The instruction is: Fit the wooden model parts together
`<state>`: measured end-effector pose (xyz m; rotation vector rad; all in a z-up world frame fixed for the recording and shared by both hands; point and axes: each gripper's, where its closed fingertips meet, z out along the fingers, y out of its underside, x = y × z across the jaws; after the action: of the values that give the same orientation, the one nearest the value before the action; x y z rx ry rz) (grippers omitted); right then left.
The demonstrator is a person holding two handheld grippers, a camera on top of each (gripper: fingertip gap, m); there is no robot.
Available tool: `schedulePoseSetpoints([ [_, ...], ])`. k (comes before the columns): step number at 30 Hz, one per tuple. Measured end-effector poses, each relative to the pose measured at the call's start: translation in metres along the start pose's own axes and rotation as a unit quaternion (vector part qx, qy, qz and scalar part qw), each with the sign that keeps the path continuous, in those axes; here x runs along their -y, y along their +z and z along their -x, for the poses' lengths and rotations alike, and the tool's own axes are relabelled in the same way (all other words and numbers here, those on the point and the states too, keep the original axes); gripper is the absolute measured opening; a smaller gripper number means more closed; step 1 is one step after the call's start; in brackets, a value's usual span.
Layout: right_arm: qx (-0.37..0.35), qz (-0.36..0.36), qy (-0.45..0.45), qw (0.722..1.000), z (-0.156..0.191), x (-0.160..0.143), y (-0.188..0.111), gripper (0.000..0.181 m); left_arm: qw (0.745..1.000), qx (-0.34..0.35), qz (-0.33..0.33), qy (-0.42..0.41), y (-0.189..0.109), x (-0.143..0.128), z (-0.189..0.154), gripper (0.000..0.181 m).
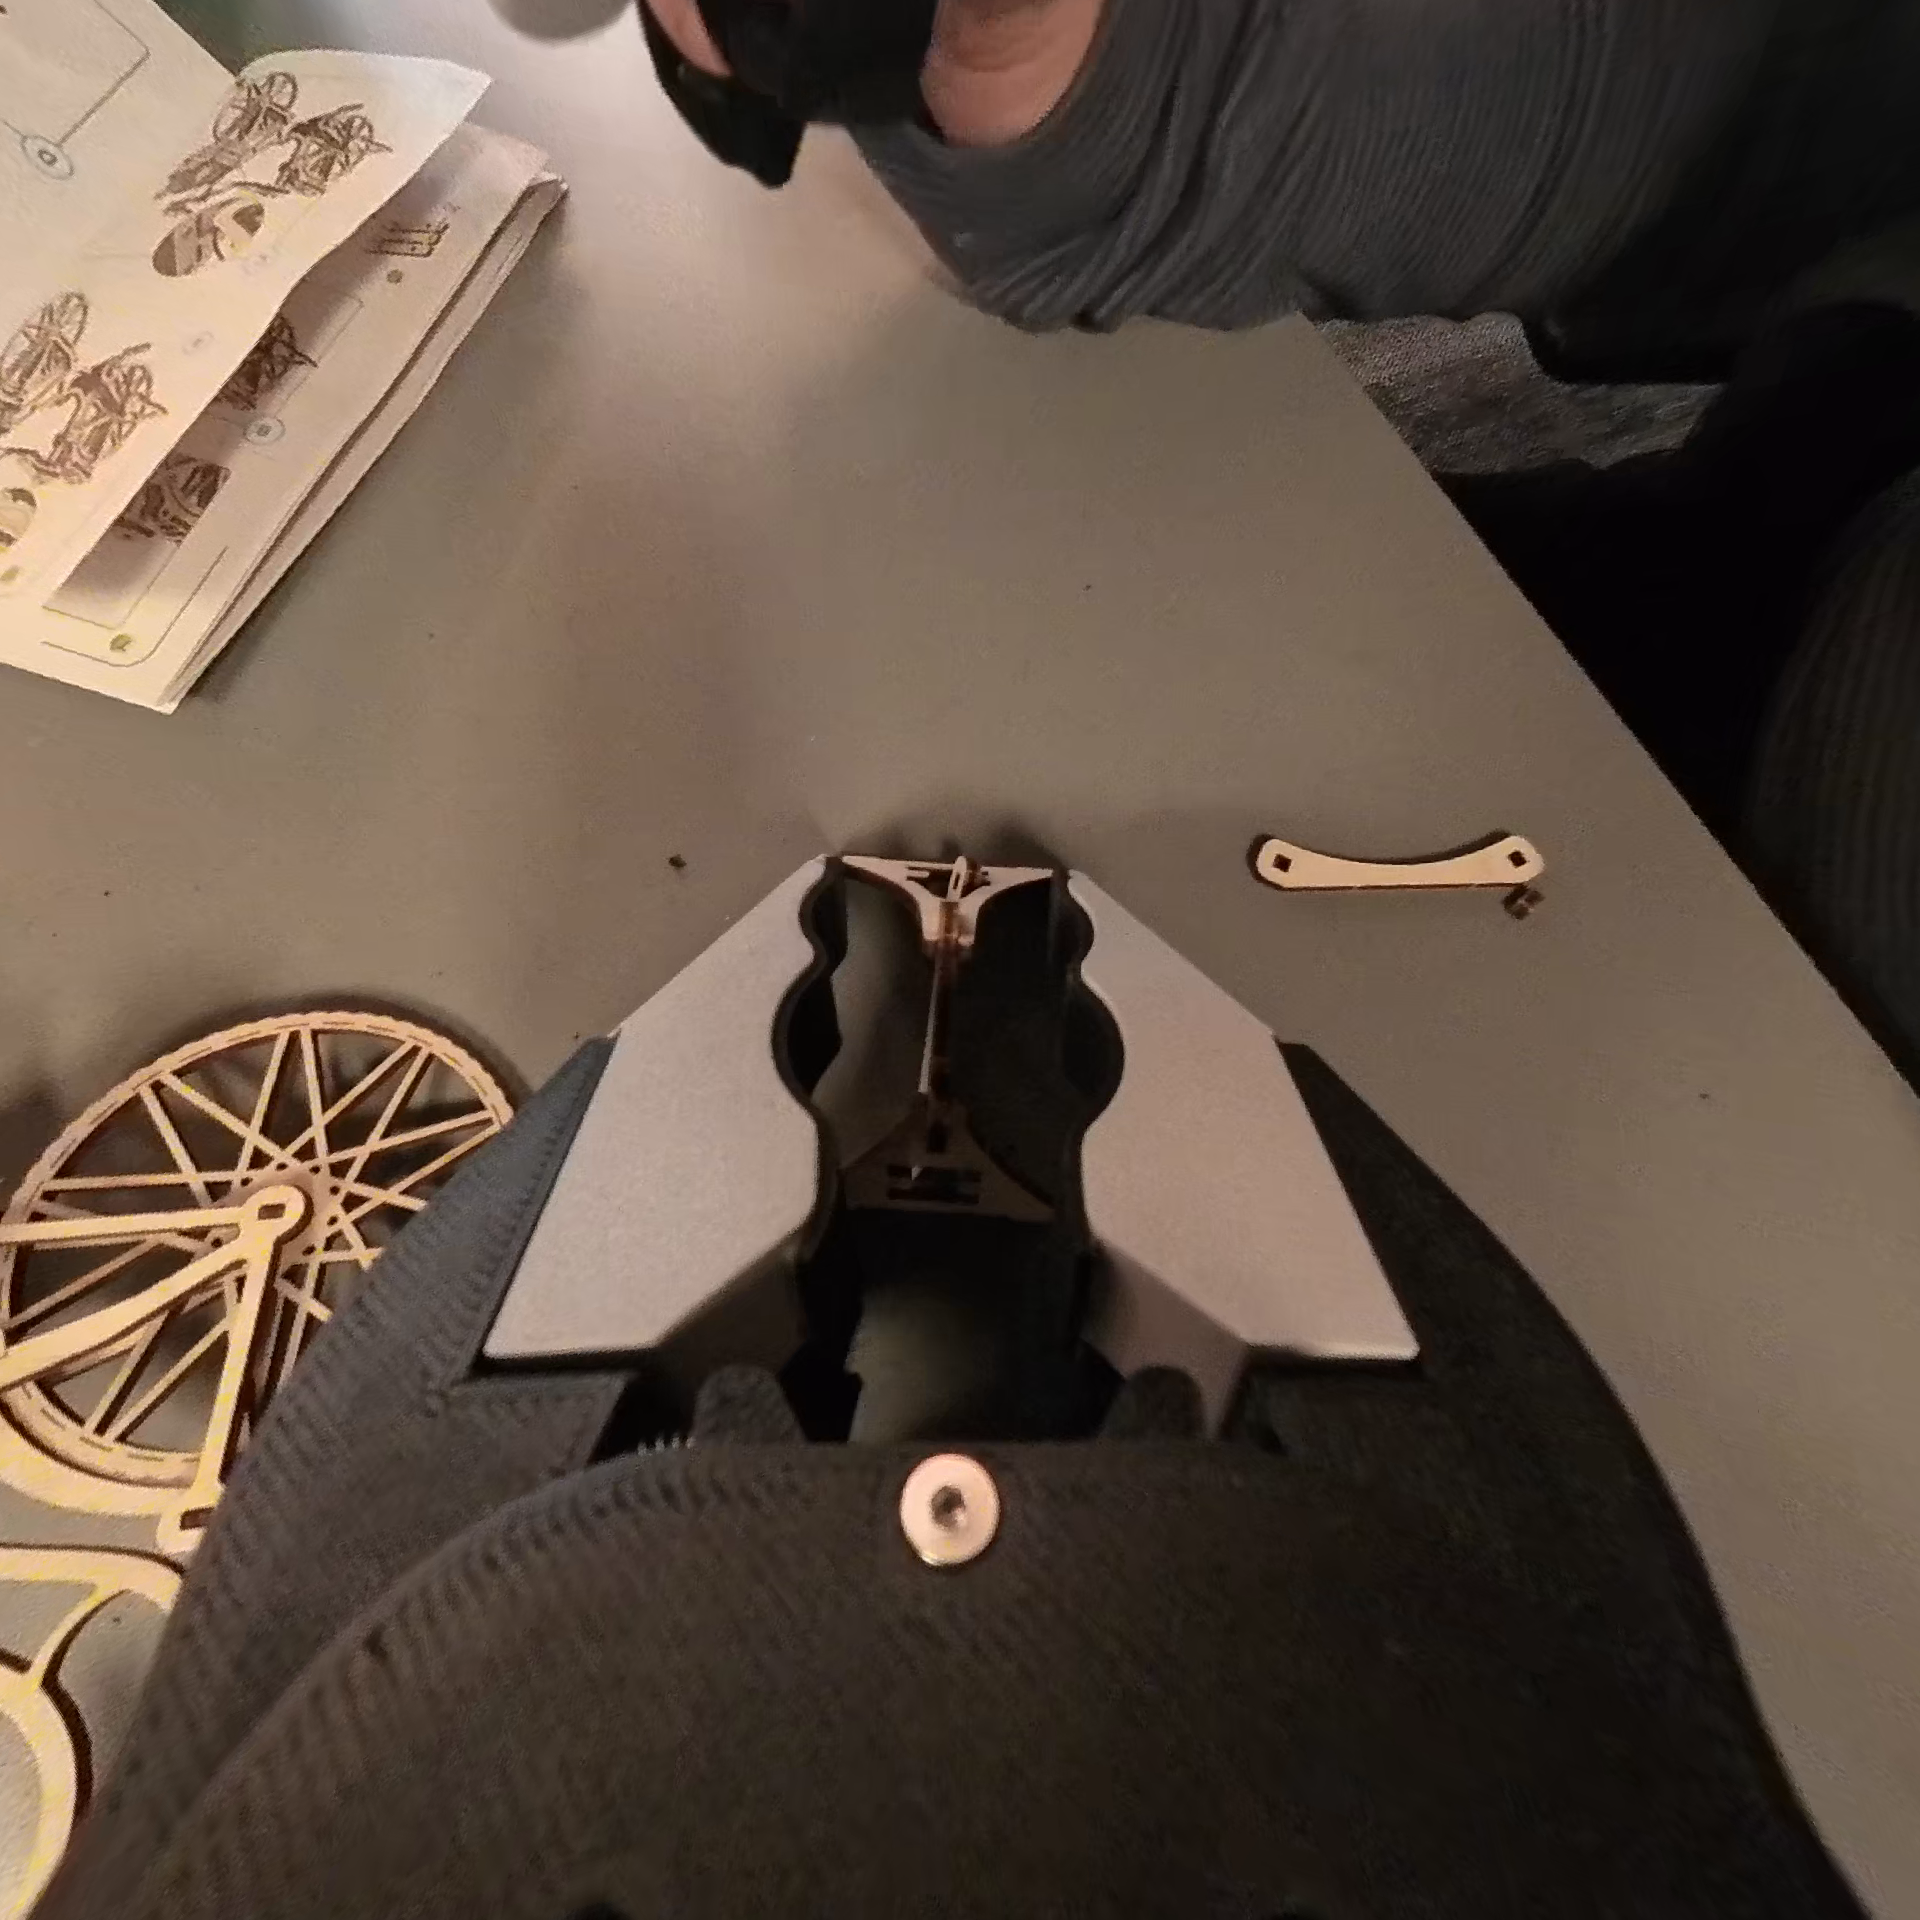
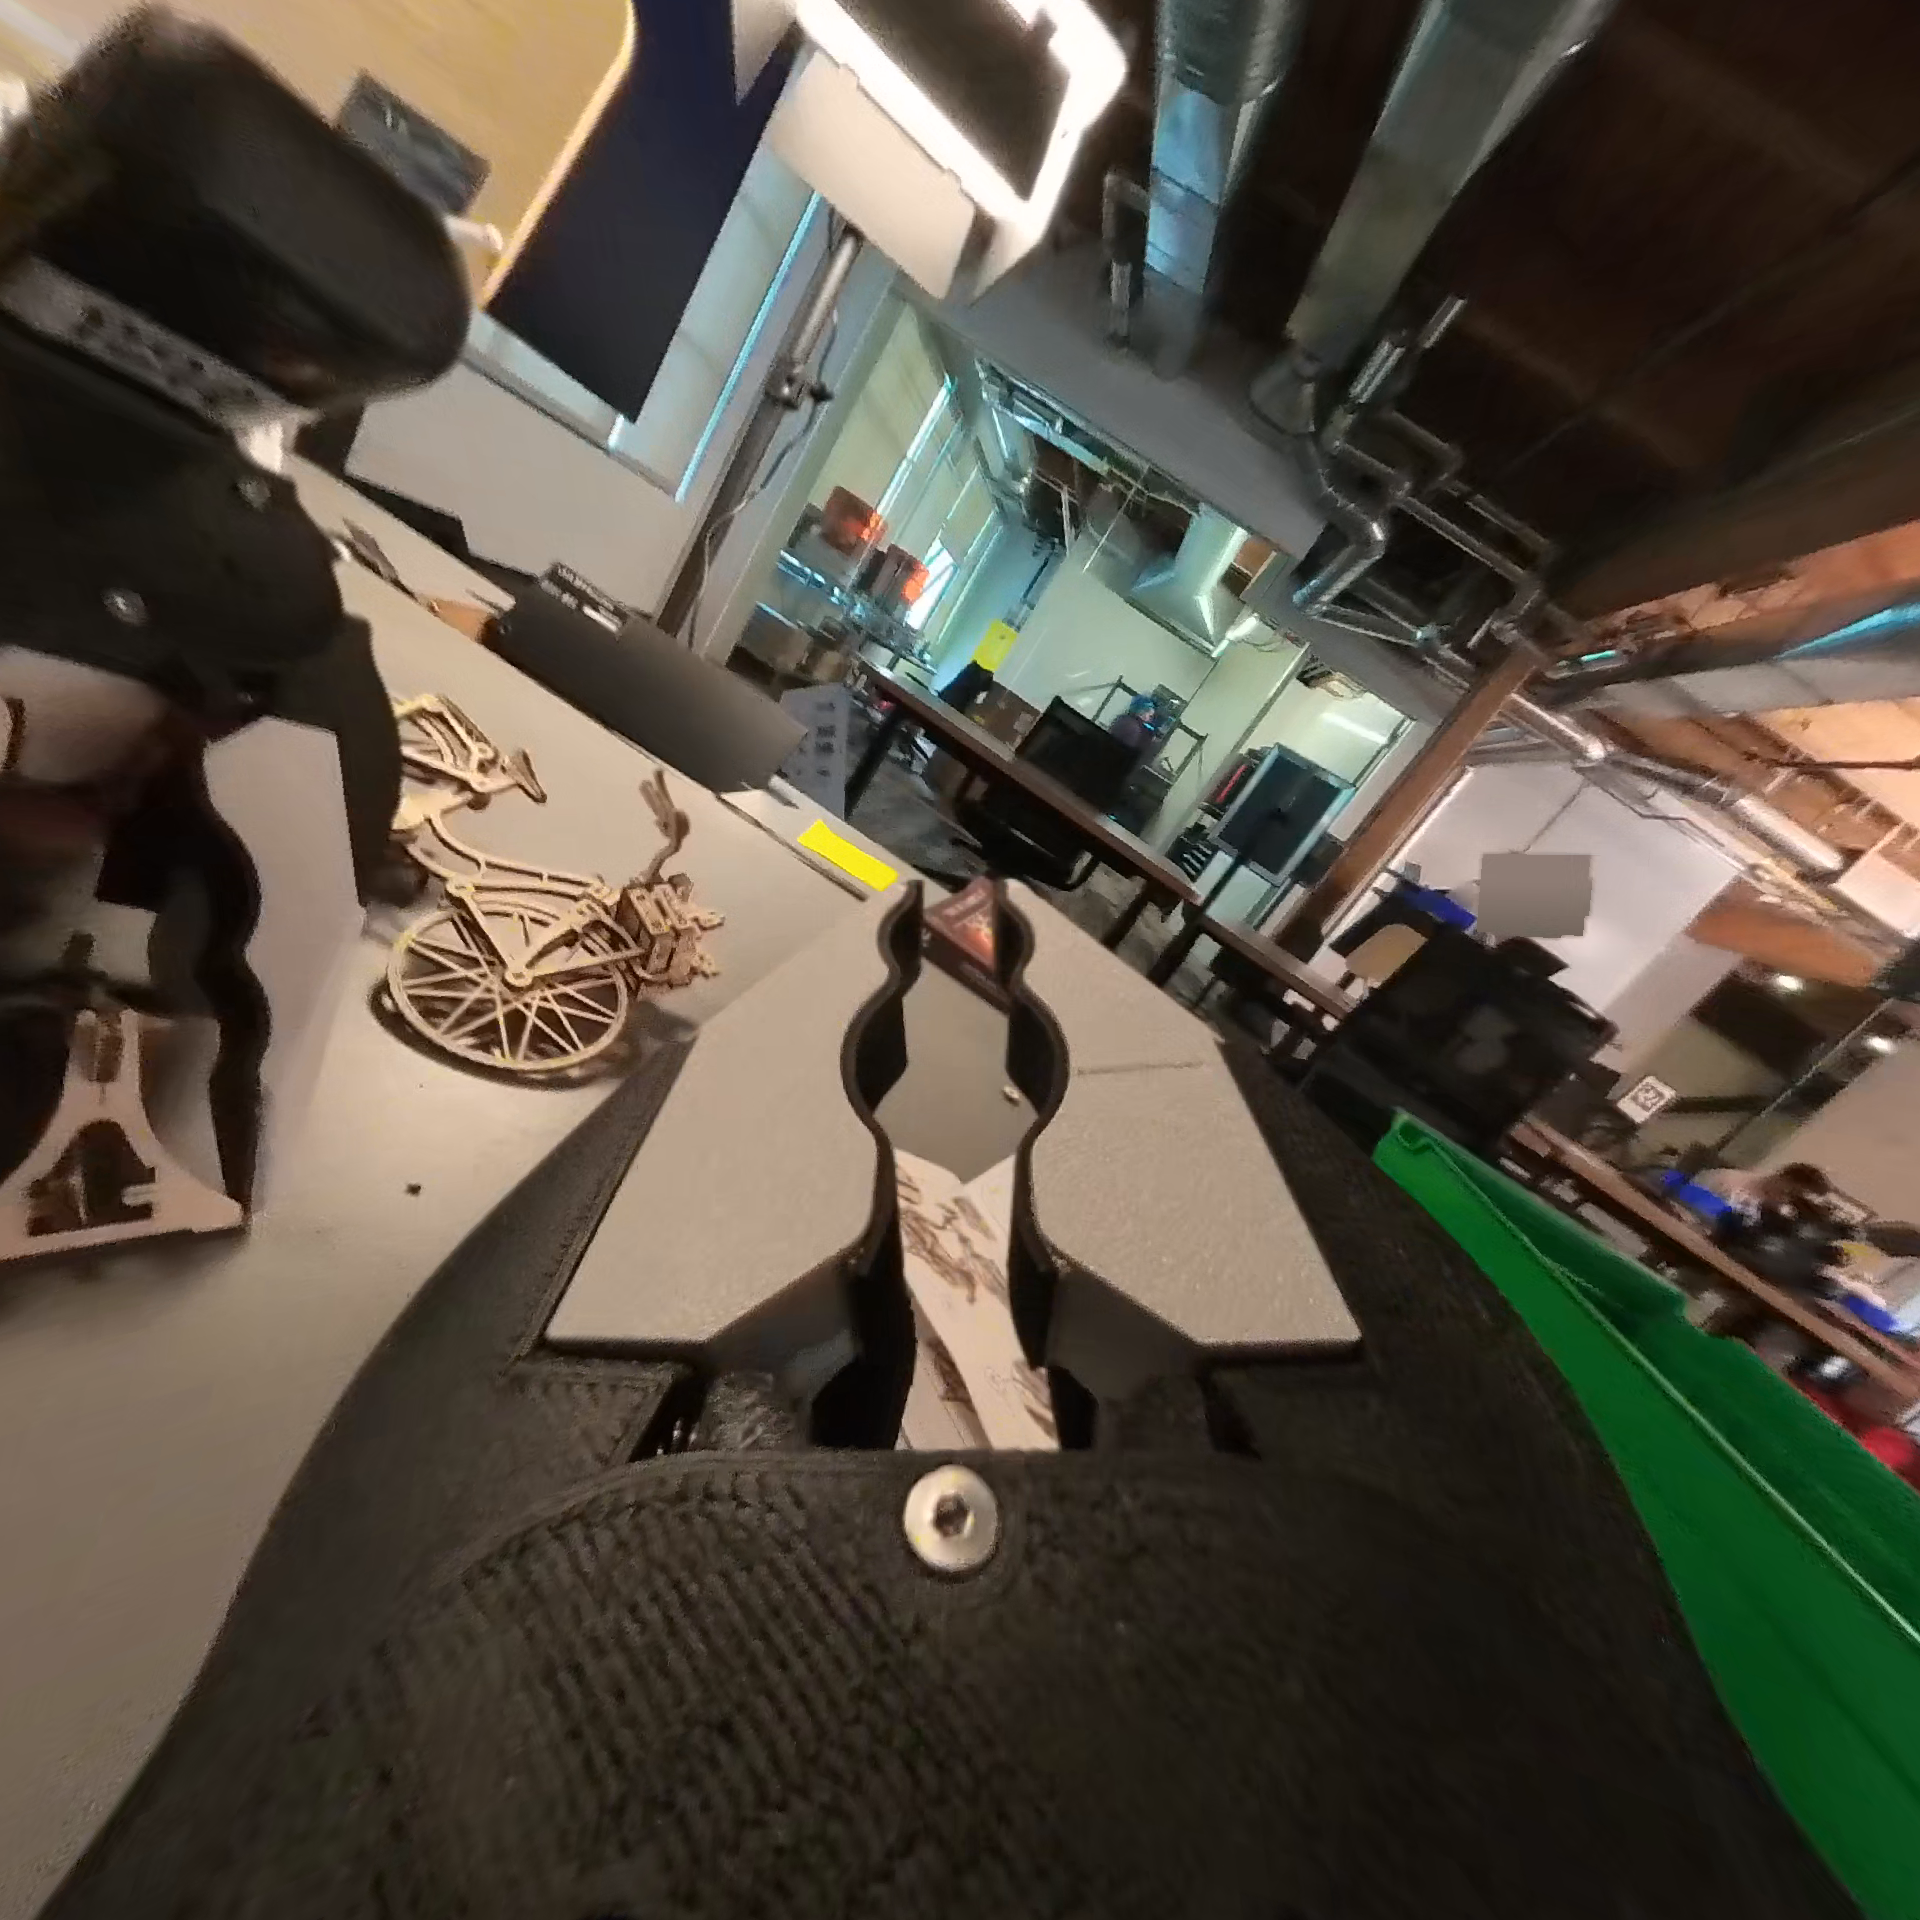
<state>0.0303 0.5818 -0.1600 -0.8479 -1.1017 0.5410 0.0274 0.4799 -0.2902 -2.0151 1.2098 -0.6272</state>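
Note:
My left gripper [image 1: 951, 873] is shut on a thin wooden part [image 1: 940, 997] with flared triangular ends, held edge-on just above the grey table [image 1: 831, 623]. A curved wooden strip [image 1: 1392, 864] with a square hole at each end lies to its right, a tiny dark piece [image 1: 1519, 906] beside it. A spoked wheel of the wooden bicycle model [image 1: 208, 1226] lies at lower left. In the right wrist view the bicycle model [image 2: 520, 966] lies on its side, and the left gripper [image 2: 156, 831] holds the part [image 2: 94, 1174]. My right gripper [image 2: 961, 914] is slightly open and empty, off to the side.
A folded instruction sheet [image 1: 208, 332] lies at the far left. A person's grey sleeve [image 1: 1299, 177] reaches over the table's far edge. The table edge [image 1: 1558, 644] runs diagonally on the right. A green bin [image 2: 1662, 1403] stands to the right of my right gripper. Tip to tip, the grippers are about 15 cm apart. The tiny dark piece [image 1: 1519, 906] is about 9 cm from my left fingertips.

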Motion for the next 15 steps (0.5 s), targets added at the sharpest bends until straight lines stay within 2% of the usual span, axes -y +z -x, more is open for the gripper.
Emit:
schedulePoseSetpoints([
  [2,0.033,-0.024,0.007,0.999,0.012,0.006,0.003,0.024,1.0,0.0,-0.002,0.0,-0.001,0.0,0.0,0.04],
  [4,0.061,-0.053,0.033,0.996,0.019,0.013,0.001,0.033,1.0,-0.008,-0.004,-0.007,-0.001,0.001,-0.002,0.054],
  [9,0.087,-0.036,0.071,0.993,0.024,0.007,0.004,0.047,1.0,0.005,-0.024,-0.012,-0.007,0.004,-0.002,0.083],
  [11,0.095,-0.029,0.073,0.992,0.027,0.005,0.003,0.048,0.998,0.01,-0.053,-0.018,-0.018,0.008,-0.005,0.092],
  [15,0.101,-0.022,0.081,0.991,0.034,0.009,-0.001,0.049,0.989,0.014,-0.144,-0.026,-0.05,0.023,-0.01,0.093],
])
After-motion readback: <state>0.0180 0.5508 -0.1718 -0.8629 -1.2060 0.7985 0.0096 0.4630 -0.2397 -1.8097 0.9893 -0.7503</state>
